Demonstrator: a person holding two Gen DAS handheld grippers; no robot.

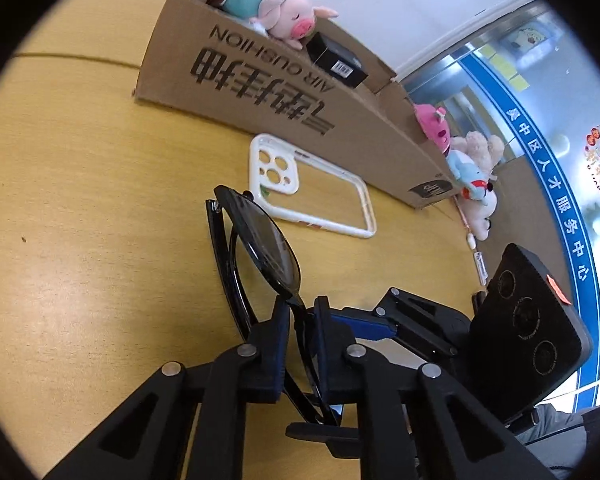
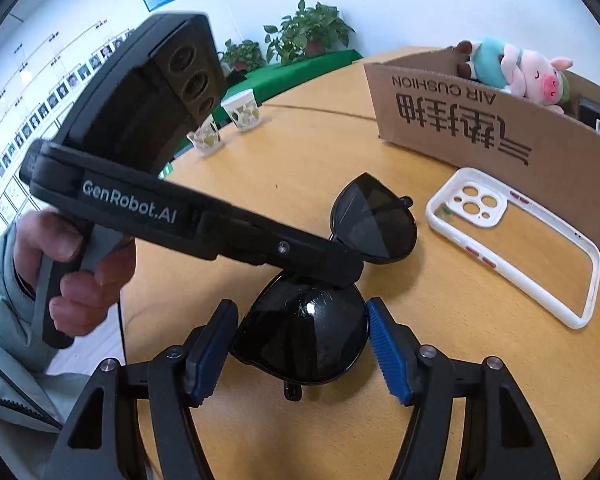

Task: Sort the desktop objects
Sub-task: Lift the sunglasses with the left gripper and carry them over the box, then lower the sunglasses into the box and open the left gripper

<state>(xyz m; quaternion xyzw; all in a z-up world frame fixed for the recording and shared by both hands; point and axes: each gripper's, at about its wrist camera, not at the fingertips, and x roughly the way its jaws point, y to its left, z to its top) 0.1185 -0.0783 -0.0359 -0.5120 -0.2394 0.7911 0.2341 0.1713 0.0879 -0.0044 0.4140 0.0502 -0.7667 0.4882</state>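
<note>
My left gripper (image 1: 302, 322) pinches sunglasses (image 2: 308, 336) at bridge; right gripper (image 2: 300, 344) gapes round one lens, pads clear. "GenRobot.AI" on left unit. At 2 o'clock: phone case (image 2: 516, 248), box (image 2: 480, 136) reading "AIR CUSHION".

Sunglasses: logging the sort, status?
Left gripper shut on sunglasses bridge. Right gripper open around one lens. Phone case beside box.
</note>
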